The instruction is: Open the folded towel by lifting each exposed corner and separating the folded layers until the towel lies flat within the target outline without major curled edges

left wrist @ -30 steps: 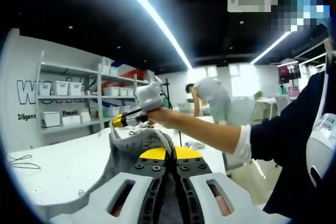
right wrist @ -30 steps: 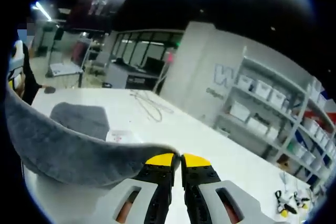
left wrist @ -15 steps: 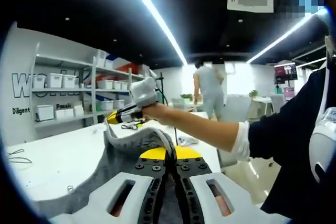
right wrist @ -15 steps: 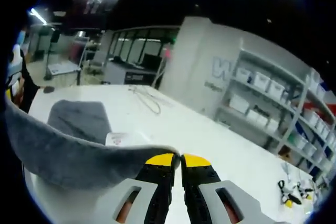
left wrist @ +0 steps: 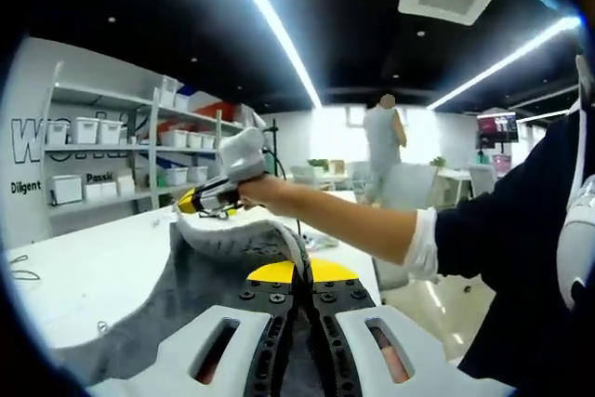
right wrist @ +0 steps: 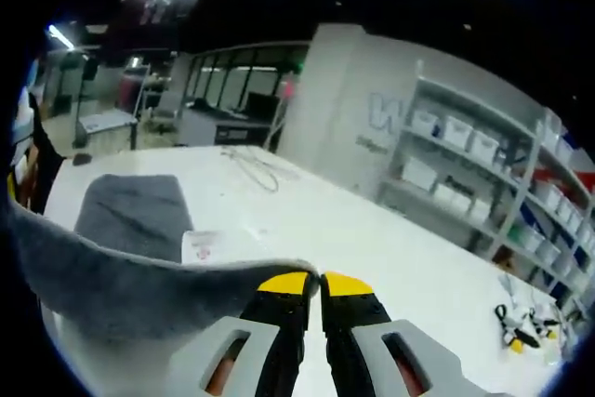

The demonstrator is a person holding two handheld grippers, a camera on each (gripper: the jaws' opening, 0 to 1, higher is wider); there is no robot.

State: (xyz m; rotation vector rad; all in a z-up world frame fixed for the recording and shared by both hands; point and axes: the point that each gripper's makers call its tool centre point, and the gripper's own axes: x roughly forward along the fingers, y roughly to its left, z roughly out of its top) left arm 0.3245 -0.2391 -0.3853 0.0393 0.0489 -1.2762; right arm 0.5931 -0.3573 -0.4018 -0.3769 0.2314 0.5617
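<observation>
A grey towel (left wrist: 218,262) hangs stretched in the air between both grippers. My left gripper (left wrist: 299,271) is shut on one corner of it, yellow-tipped jaws pressed together on the cloth. The right gripper (left wrist: 200,200), held out in a person's hand, pinches the far corner in the left gripper view. In the right gripper view my right gripper (right wrist: 322,281) is shut on the towel (right wrist: 112,290), whose edge sweeps off to the left. A second grey towel (right wrist: 135,216) lies folded on the white table (right wrist: 372,248).
A small white card (right wrist: 201,246) lies by the folded towel, a cable (right wrist: 256,169) further back. Small tools (right wrist: 519,323) sit at the table's right end. Shelves with white bins (right wrist: 483,160) line the wall. A person (left wrist: 383,151) stands far off.
Both views have shifted a little with my hands. The towel stays held taut between the two grippers. The distant person has straightened up and moved to the right.
</observation>
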